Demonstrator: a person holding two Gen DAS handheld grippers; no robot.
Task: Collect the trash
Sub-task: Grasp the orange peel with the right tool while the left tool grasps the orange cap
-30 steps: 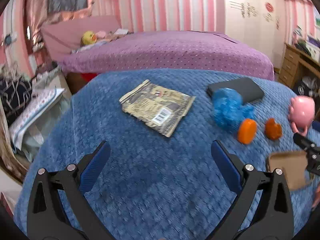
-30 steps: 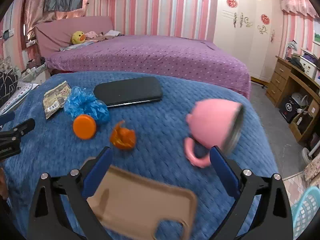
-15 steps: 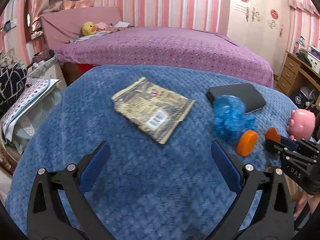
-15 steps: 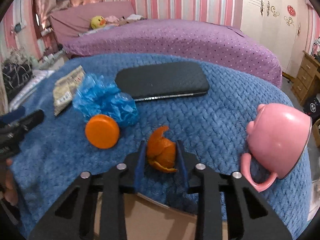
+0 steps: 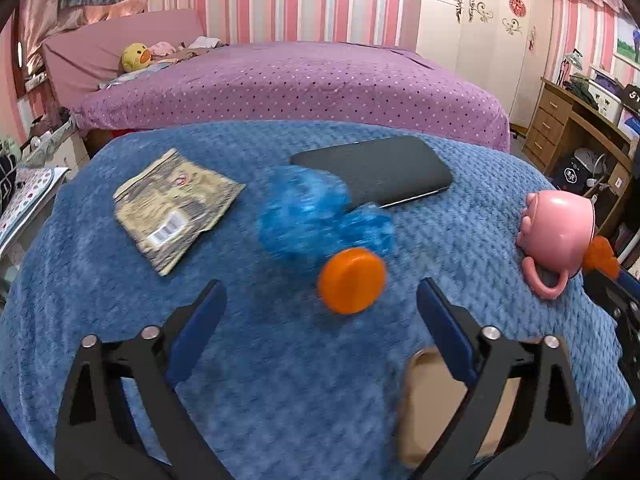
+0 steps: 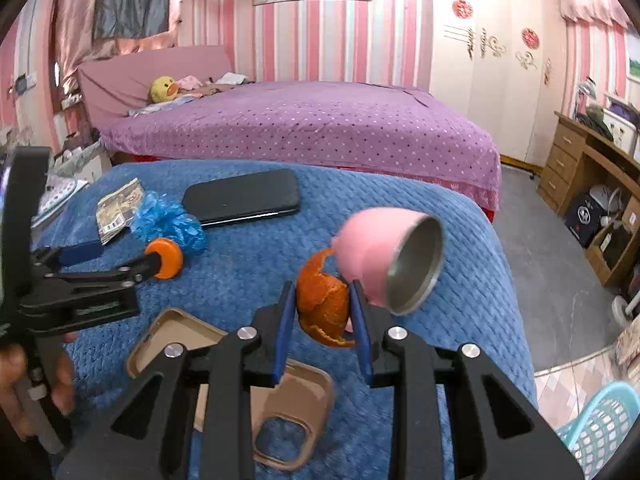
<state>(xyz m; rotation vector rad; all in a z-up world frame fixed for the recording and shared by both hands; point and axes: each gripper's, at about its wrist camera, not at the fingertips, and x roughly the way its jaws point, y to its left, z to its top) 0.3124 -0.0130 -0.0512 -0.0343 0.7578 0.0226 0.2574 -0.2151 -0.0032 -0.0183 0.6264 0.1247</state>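
My right gripper (image 6: pixel 322 312) is shut on an orange peel (image 6: pixel 322 304) and holds it above the blue blanket; the peel also shows at the right edge of the left wrist view (image 5: pixel 600 258). My left gripper (image 5: pixel 320 308) is open, just in front of an orange lid (image 5: pixel 352 280) and a crumpled blue plastic bag (image 5: pixel 316 216). A flat snack wrapper (image 5: pixel 176 208) lies to the left. In the right wrist view the left gripper (image 6: pixel 116 264) reaches the orange lid (image 6: pixel 166 258).
A black phone (image 5: pixel 376 168) lies behind the blue bag. A pink cup (image 6: pixel 384 256) lies on its side at right. A tan phone case (image 6: pixel 224 380) lies near the front. A light blue basket (image 6: pixel 604 424) stands on the floor at right.
My right gripper has closed on the orange peel and lifted it off the blanket. My left gripper has moved right, from the wrapper toward the orange lid and blue bag.
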